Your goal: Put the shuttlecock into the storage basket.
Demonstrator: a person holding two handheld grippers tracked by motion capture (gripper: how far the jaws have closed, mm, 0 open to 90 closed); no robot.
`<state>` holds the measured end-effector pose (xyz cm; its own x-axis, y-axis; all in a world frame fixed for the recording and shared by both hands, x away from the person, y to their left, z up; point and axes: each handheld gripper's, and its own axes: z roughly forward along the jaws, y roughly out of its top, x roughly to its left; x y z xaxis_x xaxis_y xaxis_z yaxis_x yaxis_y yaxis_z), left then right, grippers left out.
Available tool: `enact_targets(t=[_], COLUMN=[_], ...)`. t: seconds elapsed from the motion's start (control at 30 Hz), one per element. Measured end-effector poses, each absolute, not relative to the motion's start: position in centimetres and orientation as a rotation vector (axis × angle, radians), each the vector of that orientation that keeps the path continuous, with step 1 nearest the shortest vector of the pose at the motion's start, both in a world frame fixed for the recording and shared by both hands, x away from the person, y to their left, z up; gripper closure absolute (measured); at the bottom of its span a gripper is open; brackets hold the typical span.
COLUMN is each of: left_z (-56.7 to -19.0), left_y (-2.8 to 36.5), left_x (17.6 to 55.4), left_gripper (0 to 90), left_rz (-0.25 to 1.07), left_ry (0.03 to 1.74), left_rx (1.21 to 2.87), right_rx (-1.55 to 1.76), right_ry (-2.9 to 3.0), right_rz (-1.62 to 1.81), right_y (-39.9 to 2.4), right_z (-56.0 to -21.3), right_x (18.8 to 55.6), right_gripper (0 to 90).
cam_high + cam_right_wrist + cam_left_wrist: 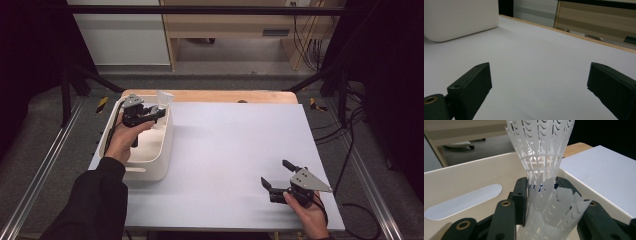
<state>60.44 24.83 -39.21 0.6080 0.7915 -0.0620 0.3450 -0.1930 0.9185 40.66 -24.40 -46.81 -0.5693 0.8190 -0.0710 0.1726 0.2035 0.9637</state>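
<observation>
Holding a stack of white plastic shuttlecocks (544, 195), the left gripper (159, 112) hangs over the far end of a cream plastic bin (150, 170) at the left side of the surface (235, 150). Its jaws are clenched on the stack: in the left gripper view both black pads press against the slotted skirts from either side, at the point where one shuttlecock is nested into the next. The upper skirt flares above the jaws; the lower one spreads below them toward the camera. From the high view the shuttlecocks (163, 100) project past the gripper above the bin's far right corner. A hand in a dark sleeve carries this gripper, with the forearm reaching over the bin's near rim. The bin's inner wall shows an oval handle slot (464, 201) to the left of the jaws.

Right gripper (276, 176): released, jaws spread wide with nothing between them. It rests low at the near right corner of the surface, well apart from the bin, its jaws pointing left across the bare white top. In the right gripper view the two jaws stand at either side of the frame and a corner of the bin (461, 20) lies far off at upper left. A wooden edge (210, 95) borders the far side of the surface.
</observation>
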Motion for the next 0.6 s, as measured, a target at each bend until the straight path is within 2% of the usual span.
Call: enact_targets(t=[0.6], left_z=[-39.25], left_y=[24.65], left_x=[60.83], left_gripper=[62.4], left_rz=[0.549], left_ry=[0.943], left_rx=[1.718], right_rx=[0.918], right_ry=[1.886], right_rz=[1.395], right_y=[-24.42], right_z=[-46.82], right_x=[40.65], right_gripper=[5.7])
